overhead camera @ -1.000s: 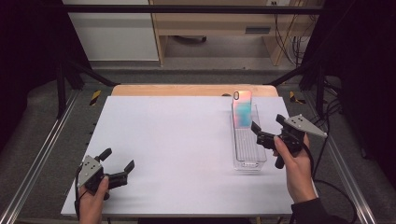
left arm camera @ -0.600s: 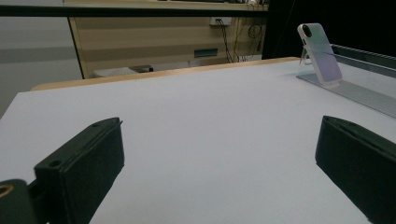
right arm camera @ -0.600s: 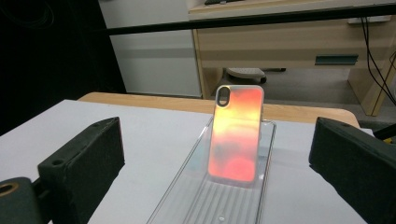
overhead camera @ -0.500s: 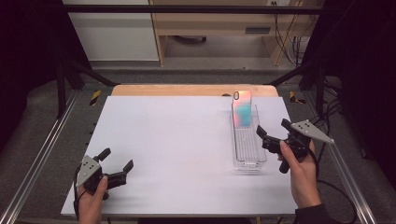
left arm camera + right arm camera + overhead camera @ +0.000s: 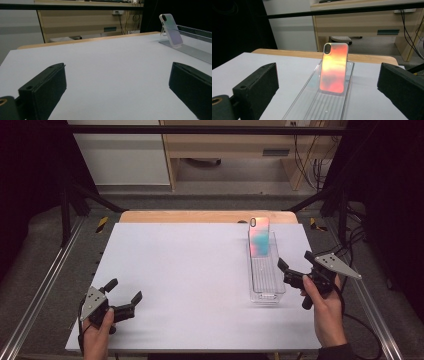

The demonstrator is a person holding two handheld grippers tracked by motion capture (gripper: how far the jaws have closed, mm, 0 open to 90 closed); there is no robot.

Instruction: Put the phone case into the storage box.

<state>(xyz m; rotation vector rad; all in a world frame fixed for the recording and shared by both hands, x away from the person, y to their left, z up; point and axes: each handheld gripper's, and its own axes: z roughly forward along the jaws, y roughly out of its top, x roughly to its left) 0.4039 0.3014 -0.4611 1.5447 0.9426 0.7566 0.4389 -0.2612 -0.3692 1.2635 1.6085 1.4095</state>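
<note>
A phone in an iridescent case [image 5: 259,237] leans upright at the far end of a long clear tray [image 5: 266,279] on the right side of the white table. My right gripper [image 5: 295,260] is open just right of the tray's near half, touching nothing. In the right gripper view the phone [image 5: 334,68] glows orange-pink between and beyond the wide-apart jaws, standing in the ribbed tray [image 5: 329,106]. My left gripper [image 5: 125,290] is open and empty near the front left corner. In the left gripper view the phone [image 5: 171,30] and tray [image 5: 192,52] show far off at the upper right.
A white sheet [image 5: 190,270] covers the table, with a strip of bare wood [image 5: 200,216] along the far edge. Metal rails [image 5: 42,290] run along both sides. A wooden cabinet [image 5: 235,150] and cables stand beyond the table.
My right gripper has drifted slightly to the right and nearer the person, away from the tray. The left gripper has barely moved. Phone and tray are unmoved.
</note>
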